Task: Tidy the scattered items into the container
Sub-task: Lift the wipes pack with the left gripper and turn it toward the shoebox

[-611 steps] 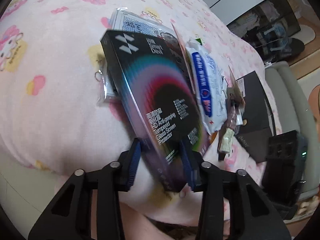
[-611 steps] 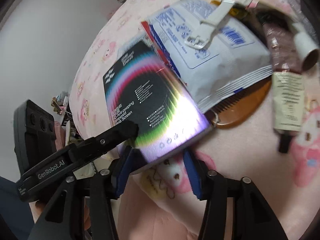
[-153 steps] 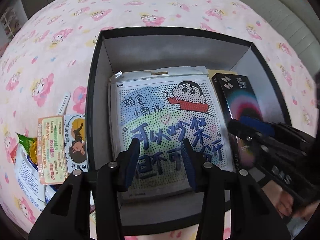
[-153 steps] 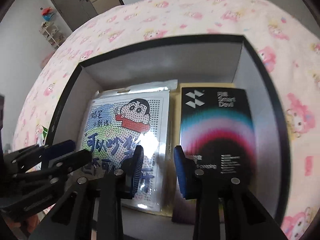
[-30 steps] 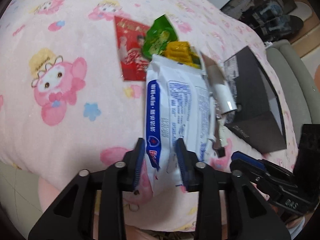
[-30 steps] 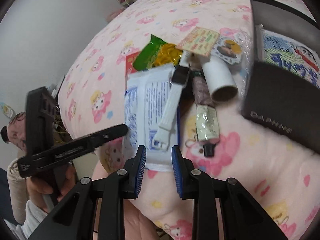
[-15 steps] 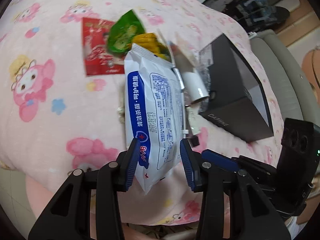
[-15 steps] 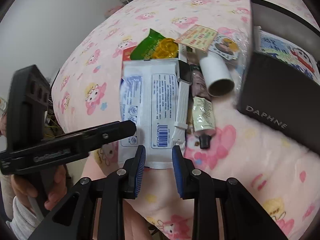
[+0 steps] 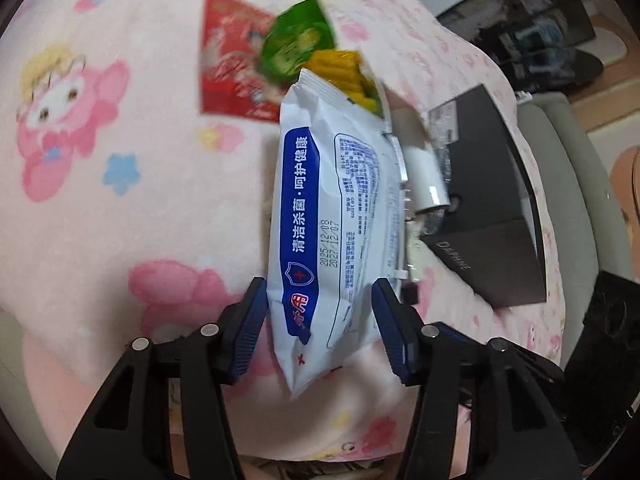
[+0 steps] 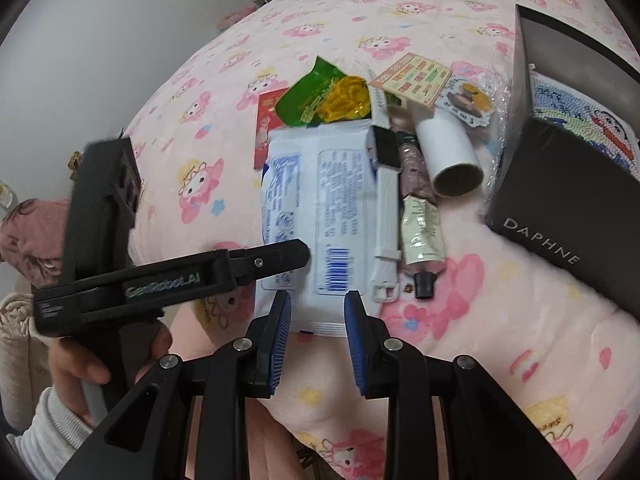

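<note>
Left wrist view
- Left tongs [image 9: 320, 320]: standing spread around the near end of the wipes pack [image 9: 332, 216]; contact between pads and pack is hard to judge.
- Wipes pack: lying on the pink bed cover [image 9: 100, 200]; its far end is overlapping the green-yellow snack bag [image 9: 308, 52].
- Blurred: the snack bag and the red packet [image 9: 228, 76] are smearing, print unreadable.
- Partly hidden: the white tube [image 9: 420, 172] is showing only past the pack's right edge.
- Black box [image 9: 492, 208]: seen from outside, "DAPHNE" on its wall; contents not showing here.

Right wrist view
- Right tongs [image 10: 316, 340]: standing apart, straddling the pack's near edge [image 10: 320, 220]; whether they are touching it cannot be told.
- Left tongs [image 10: 296, 256]: seen side-on over the pack's left part; their gap is not readable here.
- Beside the pack: white watch strap [image 10: 386, 220], cream tube with black cap [image 10: 422, 236], white tube [image 10: 450, 156].
- Black box [image 10: 560, 208]: cut off at the frame edge, holding a cartoon bead sheet [image 10: 580, 124], only partly visible.
</note>
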